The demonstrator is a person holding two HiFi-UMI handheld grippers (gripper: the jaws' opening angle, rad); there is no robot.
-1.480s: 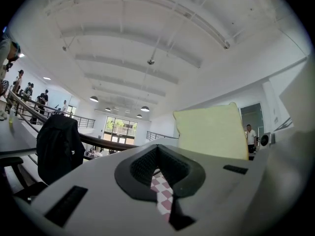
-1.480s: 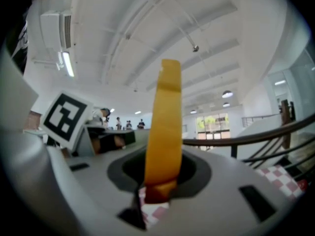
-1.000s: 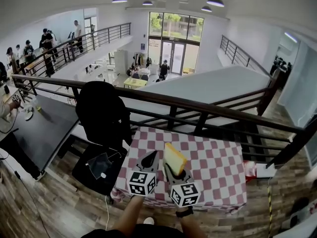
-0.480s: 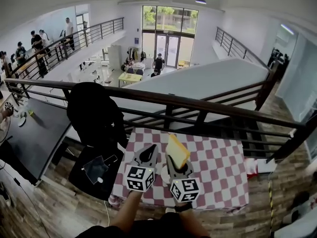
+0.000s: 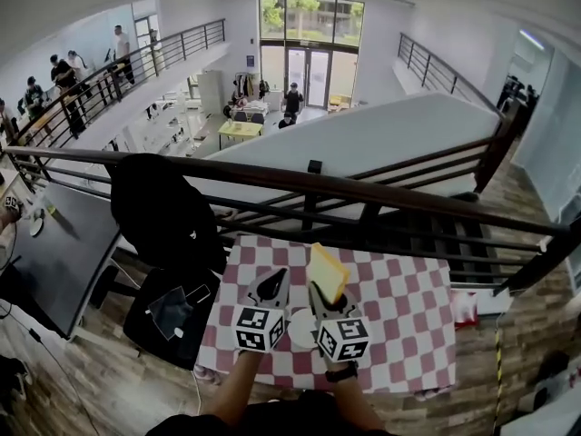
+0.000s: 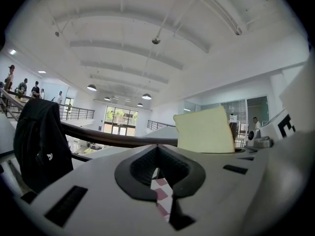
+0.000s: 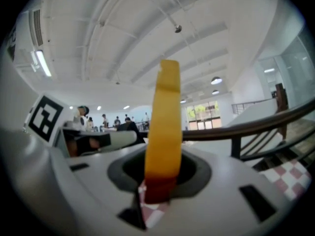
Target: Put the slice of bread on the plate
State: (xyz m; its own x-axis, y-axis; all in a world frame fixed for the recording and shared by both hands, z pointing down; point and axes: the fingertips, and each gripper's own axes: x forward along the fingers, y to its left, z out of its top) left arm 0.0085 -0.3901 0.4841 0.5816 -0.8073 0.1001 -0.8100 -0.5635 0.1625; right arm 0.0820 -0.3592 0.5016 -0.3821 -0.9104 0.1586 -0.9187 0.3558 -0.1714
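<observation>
Moved: both grippers, toward lower centre of frame; plate [image 5: 300, 328] now shows between them on the tabletop [image 5: 399, 307].
Right gripper [image 5: 321, 298]: fingers clamp the slice of bread [image 5: 327, 273] upright, just above-right of the plate.
Left gripper [image 5: 270, 289]: fingers together, empty.
Pending: lowering.

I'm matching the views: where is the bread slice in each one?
Head view: bread slice at centre, held in the right gripper.
Left gripper view: right of centre, flat face showing.
Right gripper view: centre, edge-on in the gripper.
Shared landmark: checkered cloth.
</observation>
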